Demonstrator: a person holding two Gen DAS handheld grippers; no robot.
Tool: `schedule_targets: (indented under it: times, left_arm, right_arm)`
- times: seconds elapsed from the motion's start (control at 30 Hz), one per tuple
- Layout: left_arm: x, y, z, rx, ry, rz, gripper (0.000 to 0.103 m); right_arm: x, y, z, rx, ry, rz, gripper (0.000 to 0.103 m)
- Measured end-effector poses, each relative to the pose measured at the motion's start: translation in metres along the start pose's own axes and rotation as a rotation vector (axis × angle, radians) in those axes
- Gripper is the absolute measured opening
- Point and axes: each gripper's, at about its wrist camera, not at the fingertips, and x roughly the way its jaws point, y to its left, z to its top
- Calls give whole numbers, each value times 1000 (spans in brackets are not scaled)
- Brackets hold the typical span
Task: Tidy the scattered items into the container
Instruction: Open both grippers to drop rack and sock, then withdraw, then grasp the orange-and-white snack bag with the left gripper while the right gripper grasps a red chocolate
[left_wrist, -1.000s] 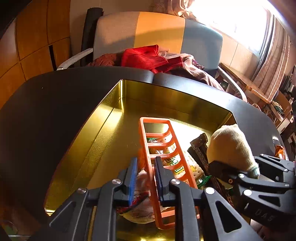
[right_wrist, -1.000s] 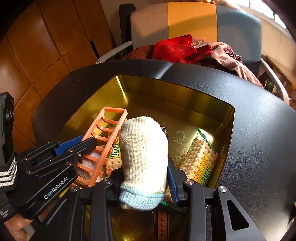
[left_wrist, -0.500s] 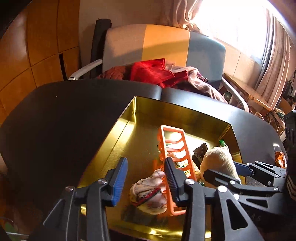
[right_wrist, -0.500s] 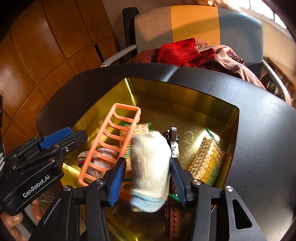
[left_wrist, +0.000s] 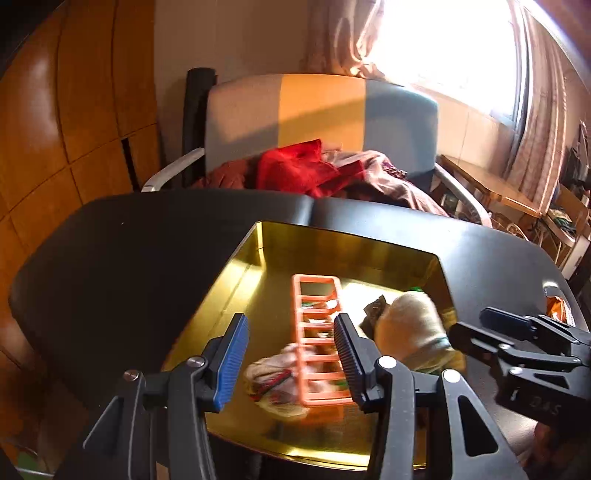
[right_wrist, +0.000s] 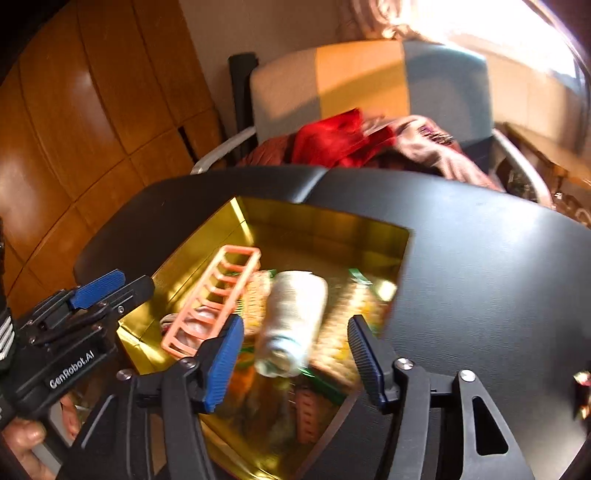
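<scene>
Both claws risen, opening, cracker packet (right_wrist: 343, 325) right-view only

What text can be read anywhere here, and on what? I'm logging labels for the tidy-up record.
"GenRobot.AI": white lettering on the black body of the left tongs, seen in the right wrist view.
A short embossed mark on the body of the right tongs shows in the left wrist view, upside down and too faint to read.
Print on the cracker packets in the gold container: blurred, unreadable.
</scene>
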Motion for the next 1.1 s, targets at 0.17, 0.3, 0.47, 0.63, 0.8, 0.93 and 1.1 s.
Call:
schedule_targets:
  times: [0.17, 0.3, 0.47, 0.63, 0.8, 0.93, 1.1]
  left_arm:
    - [-4, -43, 2, 67, 6, -70, 49]
    - [-6, -91, 3, 137, 18, -158, 50]
    - [-4, -169, -1, 292, 51, -258, 50]
    - [3, -228, -13, 376, 98, -343, 50]
    - [15, -261, -29, 437, 138, -364, 50]
    - [28, -261, -37, 444, 176, -356, 50]
    - [42, -246, -36, 396, 205, -338, 50]
  right_arm:
    - [-33, -53, -18, 129, -41, -79, 64]
    - [-65, -117, -45, 283, -68, -135, 64]
    - [-109, -205, -75, 458, -118, -256, 69]
    - [-138, -287, -73, 573, -169, -411, 80]
    - [-119, -344, -55, 651, -97, -428, 83]
    - [-92, -371, -51, 737, -9, -411, 83]
    - [-73, -341, -34, 656, -36, -228, 85]
